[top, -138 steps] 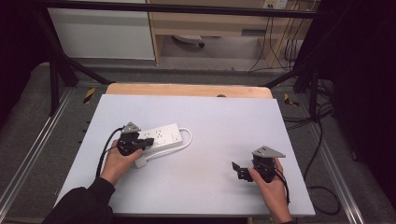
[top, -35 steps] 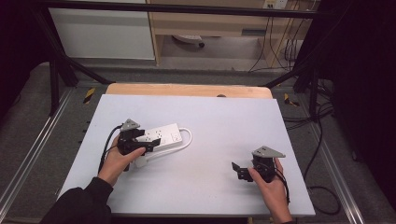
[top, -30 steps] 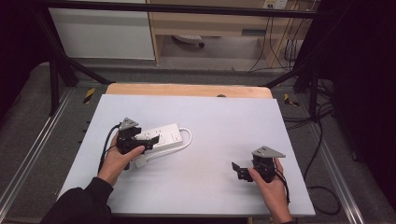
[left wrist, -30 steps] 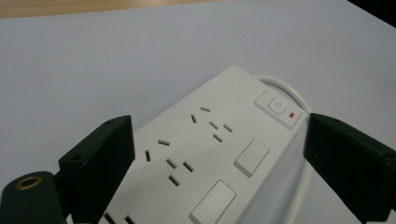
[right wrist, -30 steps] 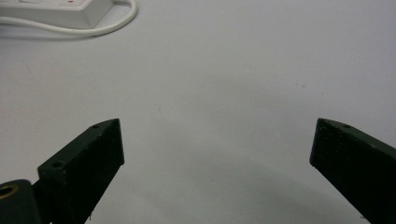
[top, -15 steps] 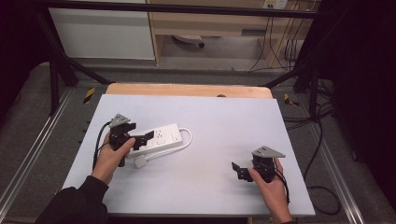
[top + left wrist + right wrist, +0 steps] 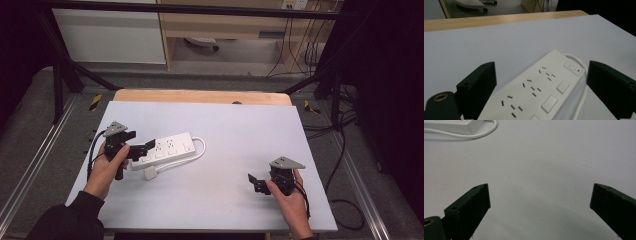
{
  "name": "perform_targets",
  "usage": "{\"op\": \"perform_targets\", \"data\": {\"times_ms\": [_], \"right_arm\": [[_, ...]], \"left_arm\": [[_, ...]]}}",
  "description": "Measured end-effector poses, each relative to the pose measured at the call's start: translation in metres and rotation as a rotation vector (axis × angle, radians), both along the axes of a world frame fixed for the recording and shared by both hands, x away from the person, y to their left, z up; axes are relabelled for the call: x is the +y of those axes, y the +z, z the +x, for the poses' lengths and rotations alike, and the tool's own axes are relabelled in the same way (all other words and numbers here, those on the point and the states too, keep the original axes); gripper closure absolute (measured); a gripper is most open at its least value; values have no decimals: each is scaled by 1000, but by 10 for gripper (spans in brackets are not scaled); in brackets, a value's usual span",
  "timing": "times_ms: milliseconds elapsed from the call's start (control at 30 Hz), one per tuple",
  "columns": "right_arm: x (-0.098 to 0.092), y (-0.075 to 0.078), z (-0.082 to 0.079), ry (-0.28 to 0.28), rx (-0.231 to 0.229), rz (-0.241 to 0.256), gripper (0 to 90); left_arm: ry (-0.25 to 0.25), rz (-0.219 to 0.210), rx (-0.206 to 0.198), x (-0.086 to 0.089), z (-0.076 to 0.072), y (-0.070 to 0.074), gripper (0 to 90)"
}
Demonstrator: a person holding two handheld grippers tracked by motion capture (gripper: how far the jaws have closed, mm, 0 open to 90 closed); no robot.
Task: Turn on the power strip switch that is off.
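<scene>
left gripper [image 7: 145, 146]: sitting at the left middle of the high view, jaws spread wide and gripping nothing; in the left gripper view the two black jaws are standing well apart at the lower corners, one on each side of the strip's near end
right gripper [image 7: 253, 181]: resting low at the lower right of the high view, released, jaws wide apart over bare table in the right gripper view, well apart from the strip
strip [image 7: 164, 150]: lying flat on the table just left of centre in the high view, running from lower left to upper right; in the left gripper view [image 7: 541, 90] it is filling the lower middle, socket face up, switch with a red light towards the right
cord [image 7: 196, 152]: looping off the strip's right end and curling back along its near side; showing at the upper left of the right gripper view [image 7: 474, 135]
plug [image 7: 150, 174]: lying just below the strip in the high view, not pushed into any socket as far as i can tell
table [image 7: 240, 130]: pale top, nothing else lying on it
progress: judging by this, the work is sitting at its start; the left gripper is lining up on the strip's end, but nothing is being grasped or lifted
left to do: closing on the strip or plug and handling it, by my reading; the right gripper is not yet taking part
</scene>
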State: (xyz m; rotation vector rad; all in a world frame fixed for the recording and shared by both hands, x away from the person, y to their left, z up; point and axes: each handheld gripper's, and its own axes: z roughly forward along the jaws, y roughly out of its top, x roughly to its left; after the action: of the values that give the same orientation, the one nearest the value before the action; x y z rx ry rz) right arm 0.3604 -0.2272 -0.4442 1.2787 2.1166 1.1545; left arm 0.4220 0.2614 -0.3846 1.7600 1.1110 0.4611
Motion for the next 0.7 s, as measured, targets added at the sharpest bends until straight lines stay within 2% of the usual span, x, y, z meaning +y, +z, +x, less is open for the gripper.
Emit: {"op": "perform_targets", "data": {"times_ms": [500,700], "right_arm": [[0,0,0,0,-1,-2,34],[0,0,0,0,0,-2,34]], "left_arm": [[5,-11,17,28,-24,5,91],[12,-1,19,40,-38,1,91]]}}
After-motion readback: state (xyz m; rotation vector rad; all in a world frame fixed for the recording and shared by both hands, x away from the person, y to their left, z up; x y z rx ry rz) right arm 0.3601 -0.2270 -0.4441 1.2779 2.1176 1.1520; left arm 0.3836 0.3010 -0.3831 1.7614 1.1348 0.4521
